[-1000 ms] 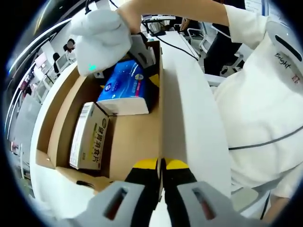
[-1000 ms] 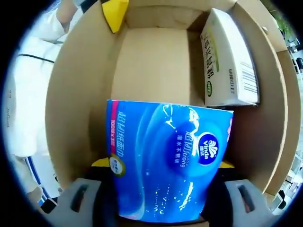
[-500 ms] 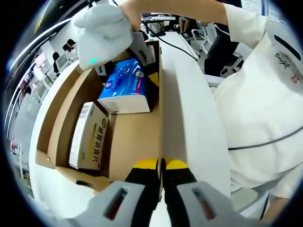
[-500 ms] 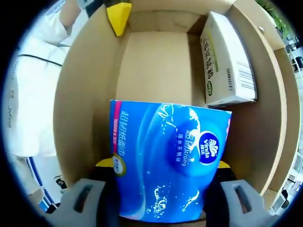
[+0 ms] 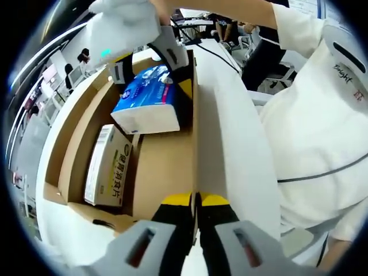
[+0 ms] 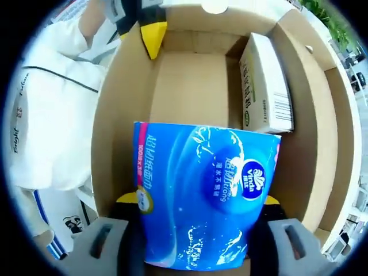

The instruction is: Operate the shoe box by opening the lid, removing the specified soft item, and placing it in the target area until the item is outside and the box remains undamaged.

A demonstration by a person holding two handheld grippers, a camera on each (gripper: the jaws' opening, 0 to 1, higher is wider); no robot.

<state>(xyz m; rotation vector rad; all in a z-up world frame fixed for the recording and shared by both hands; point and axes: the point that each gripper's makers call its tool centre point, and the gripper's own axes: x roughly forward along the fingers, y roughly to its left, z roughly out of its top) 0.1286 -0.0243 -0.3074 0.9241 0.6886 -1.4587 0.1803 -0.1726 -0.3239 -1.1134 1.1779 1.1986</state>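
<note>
Blue plastic catches the eye first: the tissue pack (image 6: 204, 198) has climbed since half a second ago, its base now hanging clear of the brown cardboard floor of the shoe box (image 6: 190, 86), where 1 second ago it sat low near the far end. The right gripper (image 6: 198, 230) is clamped across the pack, 1 jaw on each flank, and in the left gripper view that same pack (image 5: 146, 100) rides up beside the tall right-hand wall with a gloved hand (image 5: 123, 26) above it. That reads as the lift-out step well under way, the soft item nearly level with the rim but not yet outside. The left gripper (image 5: 195, 201) has its 2 yellow-tipped jaws pressed together on the edge of the box wall, pinning the box in place, and that yellow tip shows at the far corner in the right gripper view too. Watch the edges: the pack sits just beside the right wall, so a straight rise should spare the cardboard. A small white carton (image 6: 264, 83) lies along the opposite wall, well apart from the pack. The floor between them is bare, and above the rim the way looks open.
</note>
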